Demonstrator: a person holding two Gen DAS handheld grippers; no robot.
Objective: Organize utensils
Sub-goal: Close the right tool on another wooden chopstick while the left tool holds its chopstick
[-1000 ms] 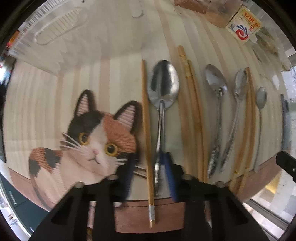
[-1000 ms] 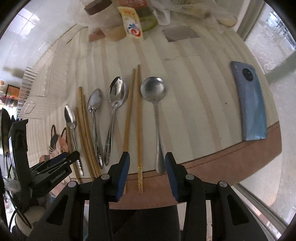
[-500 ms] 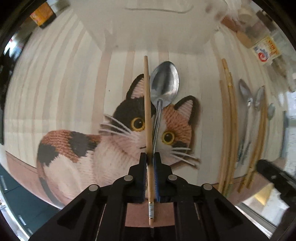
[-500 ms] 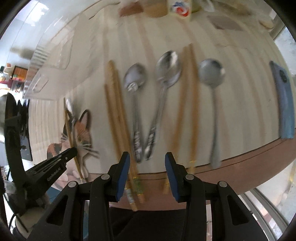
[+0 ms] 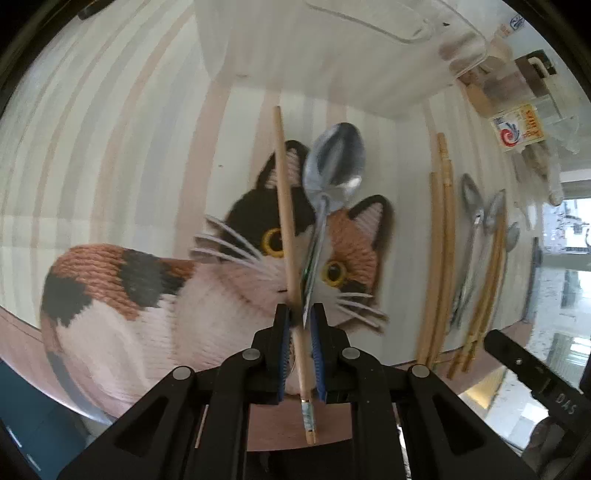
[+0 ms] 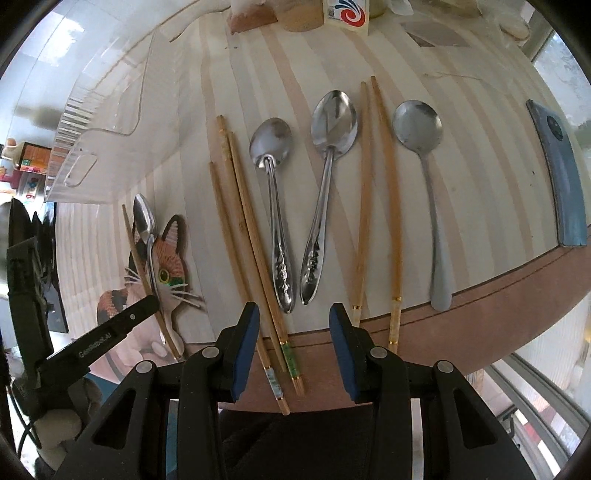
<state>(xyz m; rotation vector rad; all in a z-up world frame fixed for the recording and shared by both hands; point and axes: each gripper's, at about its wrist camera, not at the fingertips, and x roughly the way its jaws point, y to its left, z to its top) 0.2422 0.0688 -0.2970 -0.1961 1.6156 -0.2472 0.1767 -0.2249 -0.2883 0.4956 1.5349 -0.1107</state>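
My left gripper (image 5: 299,317) is shut on a metal spoon (image 5: 334,166) and a wooden chopstick (image 5: 286,221), held together above the cat-shaped mat (image 5: 147,295). The pair also shows in the right wrist view, spoon (image 6: 144,221) beside chopstick (image 6: 138,254). My right gripper (image 6: 293,321) is open and empty at the table's front edge, above a pair of chopsticks (image 6: 243,229). On the striped cloth lie two patterned spoons (image 6: 275,206) (image 6: 327,177), another chopstick pair (image 6: 380,199) and a round spoon (image 6: 424,177).
A clear plastic tray (image 5: 332,48) stands behind the cat mat; it also shows in the right wrist view (image 6: 103,122). A blue phone (image 6: 557,170) lies at the far right. Jars and a small carton (image 6: 345,11) stand at the back. The brown table edge (image 6: 480,306) runs close in front.
My left gripper closed on the spoon and chopstick, then carried them left over the cat mat toward the clear tray. My right gripper moved left along the row, staying open.
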